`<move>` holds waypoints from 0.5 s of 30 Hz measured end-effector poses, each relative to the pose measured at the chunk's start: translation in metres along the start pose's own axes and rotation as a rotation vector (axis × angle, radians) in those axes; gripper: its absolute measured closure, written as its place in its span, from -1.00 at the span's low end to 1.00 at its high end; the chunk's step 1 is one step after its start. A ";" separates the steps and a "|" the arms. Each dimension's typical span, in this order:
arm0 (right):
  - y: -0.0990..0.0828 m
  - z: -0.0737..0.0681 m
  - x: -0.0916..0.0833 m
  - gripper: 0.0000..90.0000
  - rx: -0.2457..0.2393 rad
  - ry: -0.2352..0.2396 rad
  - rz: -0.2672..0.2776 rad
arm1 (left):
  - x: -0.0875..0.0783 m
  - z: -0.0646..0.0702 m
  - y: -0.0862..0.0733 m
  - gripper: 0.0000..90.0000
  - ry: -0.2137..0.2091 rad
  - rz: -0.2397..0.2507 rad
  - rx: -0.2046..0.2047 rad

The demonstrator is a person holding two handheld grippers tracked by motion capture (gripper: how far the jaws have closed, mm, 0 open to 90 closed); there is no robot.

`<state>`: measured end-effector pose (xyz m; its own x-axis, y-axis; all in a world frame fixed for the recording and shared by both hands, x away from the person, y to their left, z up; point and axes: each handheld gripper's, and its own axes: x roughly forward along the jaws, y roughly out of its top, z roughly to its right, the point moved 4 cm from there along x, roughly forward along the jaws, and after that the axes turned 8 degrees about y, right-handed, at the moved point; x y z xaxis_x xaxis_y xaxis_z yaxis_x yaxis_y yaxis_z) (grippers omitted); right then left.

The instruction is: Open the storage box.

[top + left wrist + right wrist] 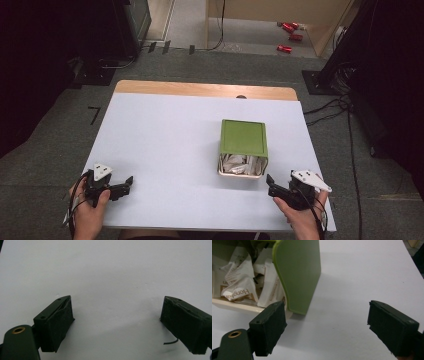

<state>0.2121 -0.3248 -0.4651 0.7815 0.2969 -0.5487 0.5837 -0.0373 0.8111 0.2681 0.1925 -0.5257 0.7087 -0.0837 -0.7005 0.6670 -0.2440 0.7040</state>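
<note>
Green-lidded box point(243, 148) lying on its side right of the worktop's centre, its open mouth facing the near edge and showing crumpled white paper packets point(241, 164) with brown print inside a cream-coloured body. White worktop point(165, 150) with a bare wooden strip along its far edge. Left gripper point(126, 184), held in the person's left hand point(90, 210) at the near left corner; its fingers point(58, 323) stand wide apart over bare white surface, holding nothing. Right gripper point(270, 184), held in the right hand point(302, 217) near the near right corner, just beside the box's open end; its fingers point(270, 327) are likewise spread apart and empty, one finger close to the box's cream rim, whether touching cannot be told.
</note>
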 end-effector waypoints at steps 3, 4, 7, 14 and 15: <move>0.002 -0.005 0.003 -0.64 -0.009 0.010 0.005 | 0.000 0.000 0.000 -0.75 0.000 0.000 0.000; 0.002 -0.005 0.003 -0.64 -0.009 0.010 0.005 | 0.000 0.000 0.000 -0.75 0.000 0.000 0.000; 0.006 -0.014 0.009 -0.63 -0.022 0.023 0.006 | 0.000 0.000 0.000 -0.75 0.000 0.000 0.000; 0.014 -0.028 0.021 -0.57 -0.034 0.036 0.008 | 0.000 0.000 0.000 -0.75 -0.001 0.000 0.000; 0.015 -0.030 0.024 -0.55 -0.032 0.036 0.007 | 0.000 0.000 0.000 -0.75 -0.001 0.000 0.000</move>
<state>0.2333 -0.2895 -0.4597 0.7766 0.3311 -0.5360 0.5705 -0.0089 0.8212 0.2681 0.1926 -0.5257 0.7086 -0.0841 -0.7006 0.6671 -0.2438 0.7040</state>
